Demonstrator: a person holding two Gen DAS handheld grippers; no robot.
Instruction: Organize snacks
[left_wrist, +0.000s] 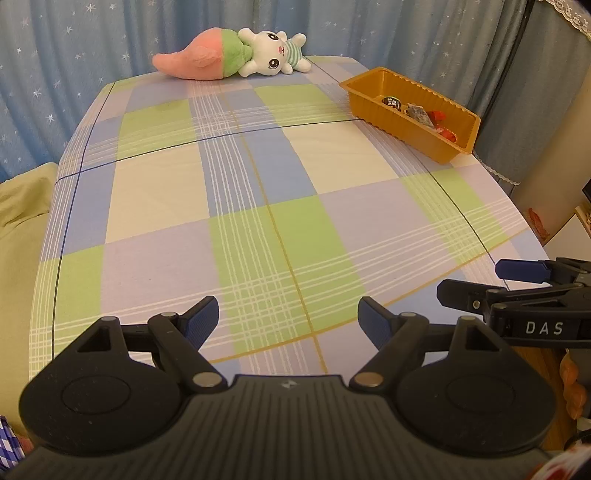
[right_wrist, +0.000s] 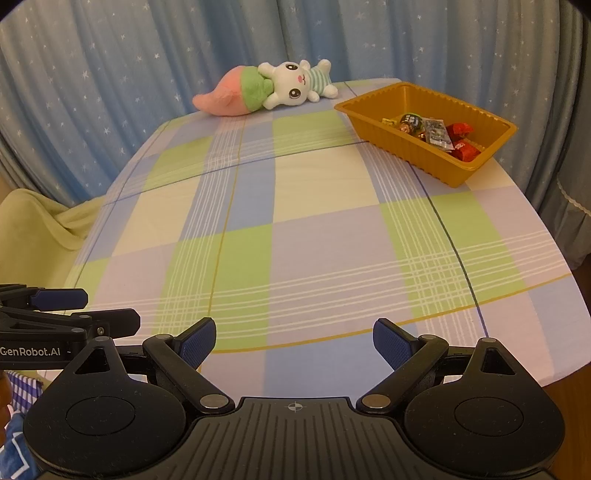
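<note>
A golden-brown plastic tray stands at the table's far right. Several wrapped snacks lie inside it: red packets, a silver packet and dark round ones. My left gripper is open and empty, low over the table's near edge. My right gripper is open and empty, also near the front edge. Each gripper shows from the side in the other's view: the right one and the left one.
A checked cloth covers the table. A plush rabbit with a pink and green carrot lies at the far edge. Blue star curtains hang behind. A pale green chair stands left.
</note>
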